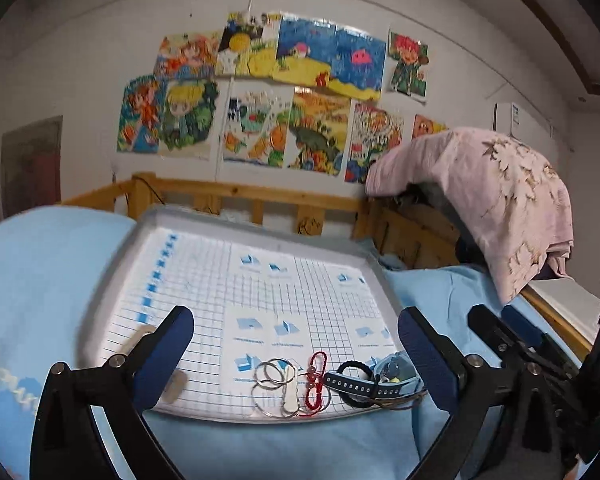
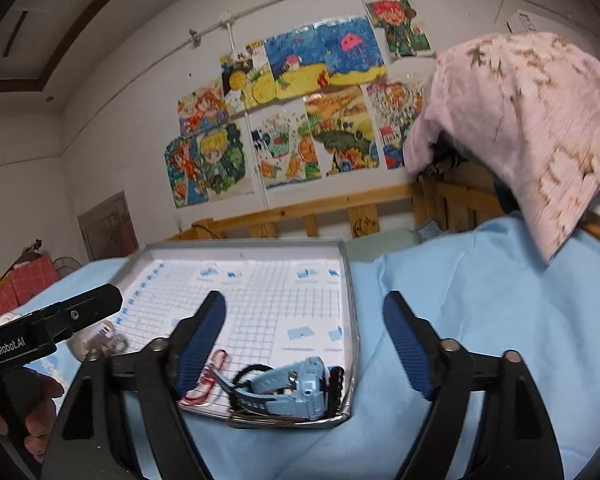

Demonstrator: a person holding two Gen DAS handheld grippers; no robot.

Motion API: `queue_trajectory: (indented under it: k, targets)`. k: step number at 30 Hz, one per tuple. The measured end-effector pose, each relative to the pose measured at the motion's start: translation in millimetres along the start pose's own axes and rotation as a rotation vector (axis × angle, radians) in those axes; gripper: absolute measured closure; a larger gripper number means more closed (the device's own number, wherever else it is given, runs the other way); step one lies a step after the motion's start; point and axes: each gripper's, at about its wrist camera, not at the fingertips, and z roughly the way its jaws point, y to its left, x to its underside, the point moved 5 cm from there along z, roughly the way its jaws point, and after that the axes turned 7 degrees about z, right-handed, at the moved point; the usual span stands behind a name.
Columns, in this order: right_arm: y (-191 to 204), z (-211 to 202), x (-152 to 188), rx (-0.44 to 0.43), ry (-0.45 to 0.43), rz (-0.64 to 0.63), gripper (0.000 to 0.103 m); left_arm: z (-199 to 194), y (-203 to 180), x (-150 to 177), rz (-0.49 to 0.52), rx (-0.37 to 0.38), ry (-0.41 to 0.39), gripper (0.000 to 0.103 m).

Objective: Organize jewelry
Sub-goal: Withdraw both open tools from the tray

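Left gripper [image 1: 296,340] jaws spread wide, nothing between pads, above tray [image 1: 112,272] on blue sheet [image 1: 40,272]. Along tray's near edge, left to right: silver rings [image 1: 274,372], white clip [image 1: 290,392], red cord [image 1: 316,380], black hair tie [image 1: 354,366], blue watch [image 1: 384,380] in near right corner. Right gripper [image 2: 304,344] jaws apart, empty, over same corner; watch [image 2: 296,388] below.

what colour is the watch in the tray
Light blue, with a darker strap; the watch shows best in the right wrist view, at the tray's near corner.
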Motion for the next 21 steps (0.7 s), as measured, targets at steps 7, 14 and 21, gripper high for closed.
queue_trajectory:
  k: [7, 14, 21]
  targets:
    - [26.8, -58.2, -23.5, -0.037, -0.053, -0.039, 0.003, -59.6, 13.7, -5.5, -0.009, -0.058, -0.037, 0.000]
    - [58.3, -111.8, -33.1, -0.042, -0.072, -0.122, 0.002, -118.2, 34.5, 4.2, 0.008, -0.103, -0.047, 0.000]
    - [82.0, -161.8, -27.6, -0.041, -0.077, -0.170, 0.002, -172.4, 57.6, 14.2, -0.002, -0.149, -0.062, 0.000]
